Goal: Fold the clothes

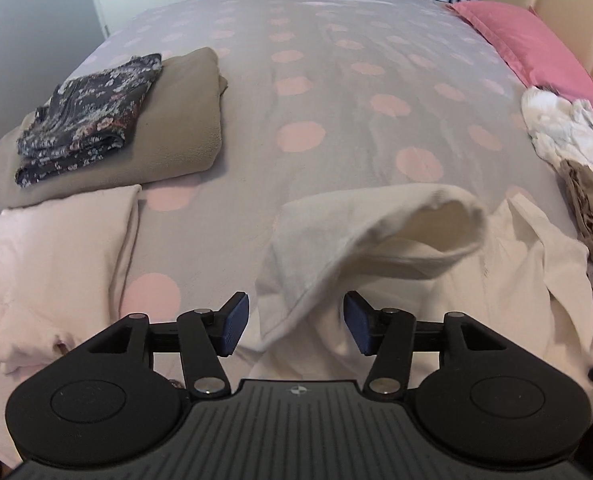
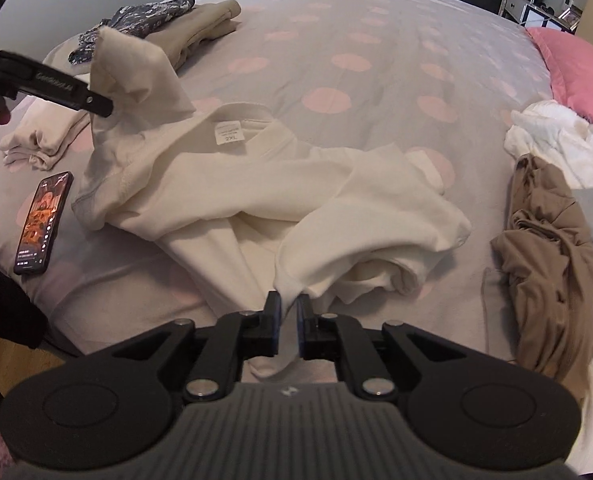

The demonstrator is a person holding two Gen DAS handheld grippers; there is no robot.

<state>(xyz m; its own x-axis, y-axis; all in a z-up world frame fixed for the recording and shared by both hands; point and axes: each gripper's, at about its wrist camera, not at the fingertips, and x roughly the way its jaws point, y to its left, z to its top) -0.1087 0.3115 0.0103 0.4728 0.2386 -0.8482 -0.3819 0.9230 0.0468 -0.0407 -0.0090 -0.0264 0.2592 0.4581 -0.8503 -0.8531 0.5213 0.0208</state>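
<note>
A cream T-shirt (image 2: pixel 280 192) with a 2XL neck label lies crumpled on the dotted bedspread (image 2: pixel 336 32). My right gripper (image 2: pixel 289 308) is shut on a fold of its lower edge at the near side. My left gripper (image 1: pixel 296 326) is open, with the shirt's raised sleeve (image 1: pixel 376 236) between and just beyond its fingers. In the right wrist view that sleeve (image 2: pixel 136 64) stands up beside the left gripper's black finger (image 2: pixel 80 98); whether they touch is unclear.
Folded clothes sit far left: a floral piece (image 1: pixel 84 120) on a tan one (image 1: pixel 176 120), and a pale pink one (image 1: pixel 56 264). A phone (image 2: pixel 42 222) lies left of the shirt. Unfolded tan (image 2: pixel 552 272) and white (image 2: pixel 556 140) clothes lie right, by a pink pillow (image 2: pixel 576 72).
</note>
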